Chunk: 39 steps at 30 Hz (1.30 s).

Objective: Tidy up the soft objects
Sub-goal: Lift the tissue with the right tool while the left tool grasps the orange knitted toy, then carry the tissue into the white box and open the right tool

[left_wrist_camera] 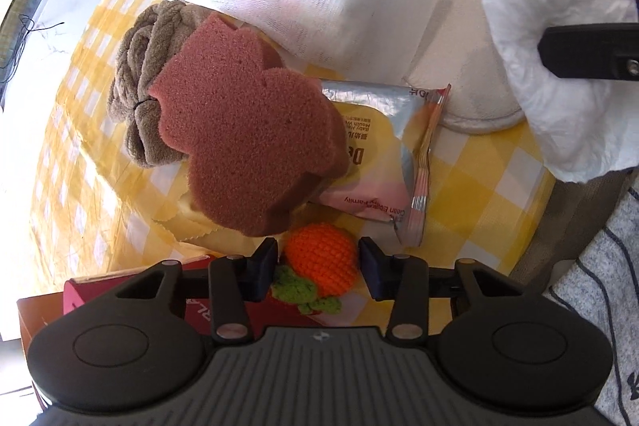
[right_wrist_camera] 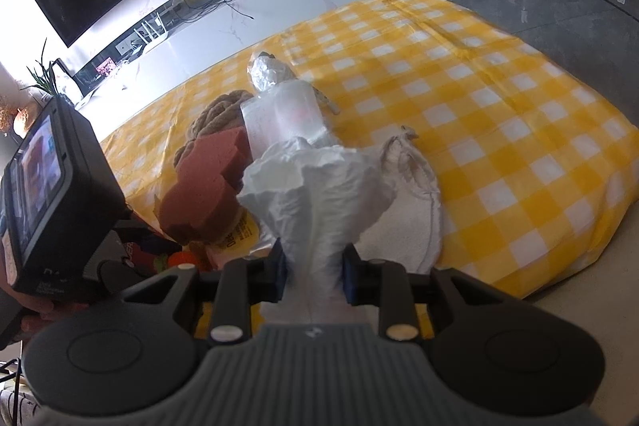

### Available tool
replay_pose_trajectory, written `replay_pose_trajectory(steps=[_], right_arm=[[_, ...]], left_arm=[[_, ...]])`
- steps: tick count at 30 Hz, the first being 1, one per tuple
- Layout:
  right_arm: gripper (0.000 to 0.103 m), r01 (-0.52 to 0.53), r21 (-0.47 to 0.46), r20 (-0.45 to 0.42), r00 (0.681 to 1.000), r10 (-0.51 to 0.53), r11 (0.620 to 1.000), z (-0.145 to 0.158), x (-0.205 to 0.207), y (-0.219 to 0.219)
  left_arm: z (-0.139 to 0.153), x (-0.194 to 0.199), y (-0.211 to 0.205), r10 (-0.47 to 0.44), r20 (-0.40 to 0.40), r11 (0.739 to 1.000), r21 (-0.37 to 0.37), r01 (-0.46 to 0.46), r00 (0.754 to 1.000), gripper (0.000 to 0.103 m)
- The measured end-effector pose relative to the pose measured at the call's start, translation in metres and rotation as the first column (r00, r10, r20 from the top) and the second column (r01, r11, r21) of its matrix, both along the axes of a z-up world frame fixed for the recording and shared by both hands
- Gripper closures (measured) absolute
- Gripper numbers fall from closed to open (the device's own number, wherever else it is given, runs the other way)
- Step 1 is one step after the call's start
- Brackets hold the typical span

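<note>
My right tool (right_wrist_camera: 313,278) is clamped on a crumpled white cloth (right_wrist_camera: 315,182) held above the yellow-checked bench (right_wrist_camera: 499,114). My left tool (left_wrist_camera: 318,266) brackets a crocheted orange (left_wrist_camera: 321,262), fingers parted, contact unclear. The wipes packet (left_wrist_camera: 383,162) reads "Family"; a pink sponge (left_wrist_camera: 243,130) overlaps it.

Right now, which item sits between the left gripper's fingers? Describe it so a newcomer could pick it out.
Start at the yellow checked cloth and find the pile of soft things on it, topped by a pink sponge. At the sponge's near edge, between the open jaws of the left gripper, lies the crocheted orange ball. It alone is bright orange yarn with a green knitted leaf.
</note>
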State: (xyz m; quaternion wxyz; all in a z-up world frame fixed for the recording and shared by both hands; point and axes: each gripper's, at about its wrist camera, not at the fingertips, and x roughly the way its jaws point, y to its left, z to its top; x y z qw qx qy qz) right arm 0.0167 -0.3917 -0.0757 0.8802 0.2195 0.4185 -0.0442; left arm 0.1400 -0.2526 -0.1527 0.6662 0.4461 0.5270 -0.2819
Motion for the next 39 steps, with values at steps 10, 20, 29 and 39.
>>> replay_pose_trajectory(steps=[10,20,29,39], right_arm=[[0.077,0.012,-0.005,-0.017,1.0,-0.013,1.0,-0.001,0.002,0.0],[0.077,0.019,-0.005,-0.024,1.0,-0.019,1.0,-0.001,0.004,0.0],[0.077,0.029,-0.04,-0.026,0.999,-0.03,0.999,0.003,0.003,0.004],[0.077,0.033,0.054,0.073,0.997,-0.037,0.998,0.026,-0.01,0.004]], left_arm=[[0.049,-0.021,0.024,0.04,0.044,0.994,-0.103,-0.035,0.998,0.052],[0.129,-0.055,0.075,0.144,0.079,0.901,-0.423,-0.097,0.986,0.053],[0.164,-0.06,0.167,0.449,0.0,0.618,-0.722,-0.311,0.894,0.057],[0.18,-0.08,0.291,0.663,-0.126,0.305,-0.855,-0.419,0.738,0.057]])
